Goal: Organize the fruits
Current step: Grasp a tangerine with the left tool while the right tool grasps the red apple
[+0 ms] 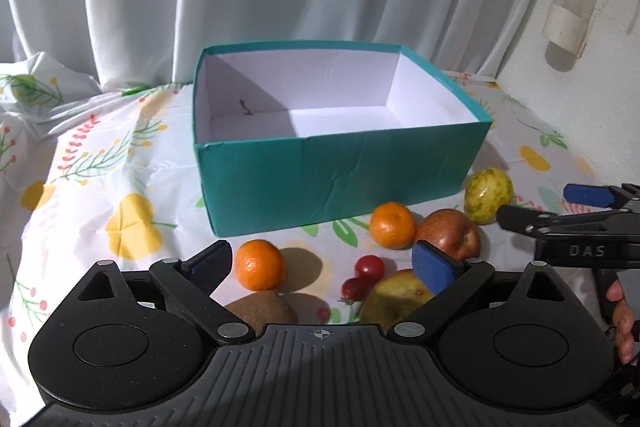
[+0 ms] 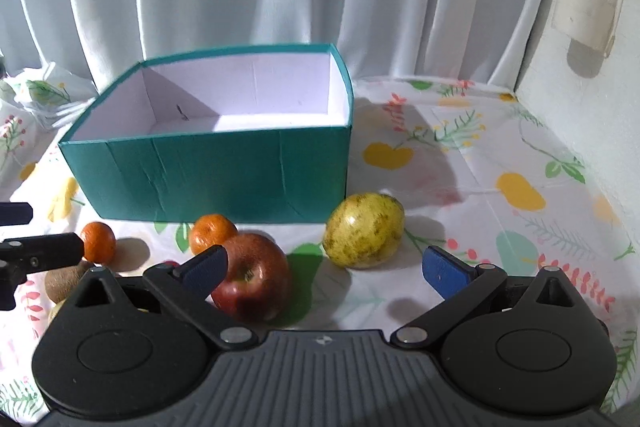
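From the left wrist camera, the left gripper stands with its blue-padded fingers spread wide and nothing between them, hovering above a cluster of fruit on the floral-printed white tablecloth. Below its span lie a round orange mandarin, a fuzzy brown kiwi, two small red cherry-like fruits and a yellow-red apple partly hidden by the right pad. Farther off sit a second orange mandarin touching a red apple, and a speckled yellow-green oval fruit near the corner of the open teal cardboard box, whose white interior holds no fruit. The right gripper enters from the right edge. From the right wrist camera, the right gripper is likewise wide apart and grasps nothing; its left pad overlaps the red apple in view, though contact cannot be judged, while the speckled fruit lies ahead between the fingers, in front of the teal box. The left gripper shows at the left edge.
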Action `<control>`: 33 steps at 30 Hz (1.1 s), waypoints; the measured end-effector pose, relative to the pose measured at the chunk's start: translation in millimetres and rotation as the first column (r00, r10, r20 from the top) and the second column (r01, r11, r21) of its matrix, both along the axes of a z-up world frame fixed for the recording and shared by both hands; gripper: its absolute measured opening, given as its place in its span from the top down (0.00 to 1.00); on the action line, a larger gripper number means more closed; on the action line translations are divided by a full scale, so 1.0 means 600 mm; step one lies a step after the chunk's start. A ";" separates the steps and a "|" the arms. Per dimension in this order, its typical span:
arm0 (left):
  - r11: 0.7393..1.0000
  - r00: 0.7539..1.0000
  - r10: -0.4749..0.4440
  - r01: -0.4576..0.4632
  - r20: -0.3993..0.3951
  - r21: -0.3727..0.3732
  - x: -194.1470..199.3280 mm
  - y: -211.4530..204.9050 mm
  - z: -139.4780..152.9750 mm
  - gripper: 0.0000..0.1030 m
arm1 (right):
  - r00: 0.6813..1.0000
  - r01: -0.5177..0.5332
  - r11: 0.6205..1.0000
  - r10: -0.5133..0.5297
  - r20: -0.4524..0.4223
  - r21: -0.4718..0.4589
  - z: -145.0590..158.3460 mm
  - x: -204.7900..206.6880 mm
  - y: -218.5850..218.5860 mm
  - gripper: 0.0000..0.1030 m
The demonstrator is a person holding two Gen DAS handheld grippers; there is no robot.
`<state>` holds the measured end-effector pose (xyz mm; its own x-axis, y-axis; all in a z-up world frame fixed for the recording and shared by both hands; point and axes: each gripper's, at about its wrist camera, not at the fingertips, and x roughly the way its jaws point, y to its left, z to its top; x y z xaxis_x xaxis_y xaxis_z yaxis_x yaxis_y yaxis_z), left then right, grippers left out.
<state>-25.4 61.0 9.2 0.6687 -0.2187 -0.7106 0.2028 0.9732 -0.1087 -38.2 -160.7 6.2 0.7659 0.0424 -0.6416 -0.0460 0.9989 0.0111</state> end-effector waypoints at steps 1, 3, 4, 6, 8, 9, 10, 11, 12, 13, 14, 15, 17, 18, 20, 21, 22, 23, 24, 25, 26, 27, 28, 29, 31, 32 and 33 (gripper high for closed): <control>1.000 1.000 0.004 -0.004 -0.015 -0.003 0.005 0.007 -0.006 0.04 | 0.999 -0.027 1.000 0.027 0.031 0.004 0.001 -0.003 0.004 0.00; 1.000 0.999 0.005 -0.006 -0.044 -0.016 0.015 0.021 -0.018 0.04 | 0.997 -0.070 0.998 0.069 0.021 0.006 -0.003 -0.002 0.016 0.00; 1.000 0.998 0.004 -0.005 -0.056 -0.029 0.019 0.028 -0.024 0.04 | 0.996 -0.088 0.996 0.088 0.010 0.010 -0.006 -0.001 0.022 0.00; 0.999 0.997 0.011 -0.015 -0.082 -0.044 0.030 0.042 -0.035 0.04 | 0.995 -0.100 0.995 0.100 -0.003 0.007 -0.012 0.001 0.034 0.00; 0.998 0.994 0.027 -0.032 -0.103 -0.053 0.043 0.054 -0.044 0.04 | 0.993 -0.116 0.993 0.116 -0.010 0.008 -0.017 0.001 0.044 0.00; 0.998 0.993 0.031 -0.038 -0.111 -0.058 0.050 0.058 -0.048 0.05 | 0.993 -0.116 0.993 0.117 -0.015 0.006 -0.019 0.003 0.048 0.00; 0.997 0.993 0.033 -0.041 -0.117 -0.062 0.057 0.062 -0.052 0.05 | 0.993 -0.118 0.993 0.118 -0.024 0.001 -0.021 0.004 0.052 0.00; 0.997 0.992 0.032 -0.040 -0.126 -0.064 0.064 0.064 -0.056 0.09 | 0.993 -0.116 0.993 0.116 -0.032 -0.005 -0.024 0.007 0.056 0.00; 0.997 0.991 0.027 -0.036 -0.133 -0.067 0.071 0.064 -0.059 0.16 | 0.993 -0.113 0.993 0.113 -0.037 -0.012 -0.026 0.008 0.058 0.00; 0.997 0.989 0.019 -0.030 -0.145 -0.071 0.079 0.064 -0.063 0.18 | 0.993 -0.113 0.993 0.112 -0.040 -0.017 -0.029 0.006 0.062 0.00; 0.997 0.987 0.013 -0.025 -0.160 -0.073 0.086 0.062 -0.069 0.21 | 0.993 -0.113 0.993 0.112 -0.047 -0.022 -0.031 0.006 0.066 0.00; 0.997 0.986 0.003 -0.015 -0.170 -0.075 0.092 0.059 -0.073 0.25 | 0.992 -0.114 0.993 0.112 -0.053 -0.026 -0.033 0.007 0.069 0.00; 0.997 0.982 -0.020 0.006 -0.187 -0.077 0.098 0.052 -0.080 0.34 | 0.992 -0.113 0.993 0.111 -0.059 -0.027 -0.036 0.008 0.073 0.00; 0.998 0.981 -0.023 0.010 -0.192 -0.069 0.101 0.049 -0.084 0.34 | 0.992 -0.113 0.993 0.111 -0.062 -0.026 -0.037 0.009 0.074 0.00; 0.999 0.983 -0.019 0.013 -0.182 -0.035 0.104 0.044 -0.087 0.38 | 0.992 -0.111 0.993 0.109 -0.066 -0.028 -0.039 0.011 0.076 0.02; 1.000 0.984 -0.018 0.014 -0.179 -0.023 0.105 0.043 -0.087 0.42 | 0.992 -0.110 0.994 0.107 -0.069 -0.030 -0.039 0.012 0.077 0.03; 1.000 0.983 -0.013 0.012 -0.181 -0.010 0.107 0.043 -0.088 0.45 | 0.992 -0.106 0.994 0.103 -0.075 -0.033 -0.041 0.014 0.078 0.06; 1.000 0.984 -0.013 0.013 -0.179 -0.002 0.107 0.044 -0.087 0.51 | 0.991 -0.103 0.994 0.099 -0.084 -0.035 -0.043 0.017 0.078 0.07; 1.000 0.983 -0.020 0.020 -0.182 0.000 0.108 0.046 -0.087 0.52 | 0.991 -0.098 0.995 0.094 -0.093 -0.036 -0.046 0.020 0.077 0.07; 1.000 0.981 -0.020 0.021 -0.194 0.005 0.111 0.048 -0.089 0.52 | 0.991 -0.091 0.995 0.087 -0.102 -0.035 -0.049 0.023 0.076 0.07; 1.000 0.978 -0.009 0.013 -0.208 0.017 0.116 0.050 -0.095 0.52 | 0.990 -0.087 0.996 0.083 -0.111 -0.033 -0.052 0.027 0.075 0.07; 1.000 0.973 0.004 0.003 -0.230 0.029 0.121 0.052 -0.102 0.55 | 0.990 -0.084 0.996 0.079 -0.118 -0.031 -0.054 0.030 0.074 0.07; 0.999 0.965 0.014 -0.005 -0.261 0.034 0.127 0.054 -0.112 0.58 | 0.989 -0.080 0.996 0.075 -0.125 -0.030 -0.057 0.033 0.074 0.07; 1.000 0.969 0.013 -0.007 -0.247 0.028 0.127 0.057 -0.114 0.59 | 0.989 -0.075 0.997 0.071 -0.131 -0.030 -0.059 0.037 0.073 0.07; 1.000 0.967 0.004 -0.001 -0.255 0.012 0.130 0.057 -0.116 0.60 | 0.989 -0.074 0.997 0.069 -0.134 -0.033 -0.061 0.041 0.072 0.07; 1.000 0.967 0.008 -0.005 -0.255 0.013 0.131 0.056 -0.116 0.60 | 0.988 -0.076 0.996 0.071 -0.135 -0.035 -0.062 0.044 0.072 0.07; 1.000 0.967 0.008 -0.006 -0.255 0.011 0.131 0.056 -0.117 0.61 | 0.988 -0.078 0.996 0.072 -0.137 -0.038 -0.063 0.046 0.073 0.08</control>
